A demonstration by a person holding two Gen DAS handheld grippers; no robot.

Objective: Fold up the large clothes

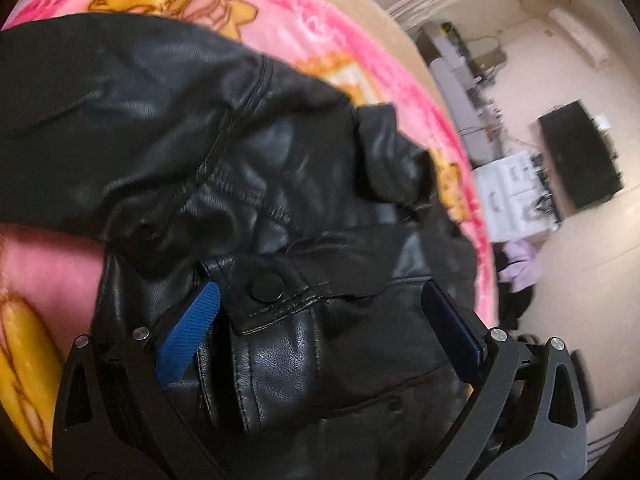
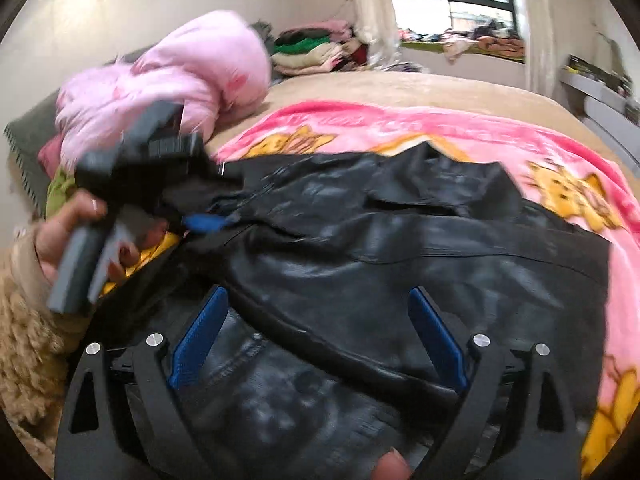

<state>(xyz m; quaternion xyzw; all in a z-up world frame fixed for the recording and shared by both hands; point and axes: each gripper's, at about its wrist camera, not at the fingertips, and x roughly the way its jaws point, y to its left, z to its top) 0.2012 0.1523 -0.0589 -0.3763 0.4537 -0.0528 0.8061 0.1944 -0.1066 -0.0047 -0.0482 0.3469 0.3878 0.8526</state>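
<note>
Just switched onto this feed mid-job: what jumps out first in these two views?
A black leather jacket fills the middle of both views, spread over a bright pink cartoon blanket on the bed. The right gripper hangs wide open just above it, and the left gripper is also open, over a snap-buttoned flap. Behind, at the bed's far left in the right wrist view, sits a fluffy pink coat.

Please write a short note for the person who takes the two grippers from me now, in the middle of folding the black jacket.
Left gripper: jaws open over the snap pocket flap, gripping nothing.
Right gripper: jaws open, nothing pinched.
The black leather jacket lies on the pink blanket, one part folded over the body.
Left to do: further folds and smoothing. The pink coat sits unfolded behind.
</note>
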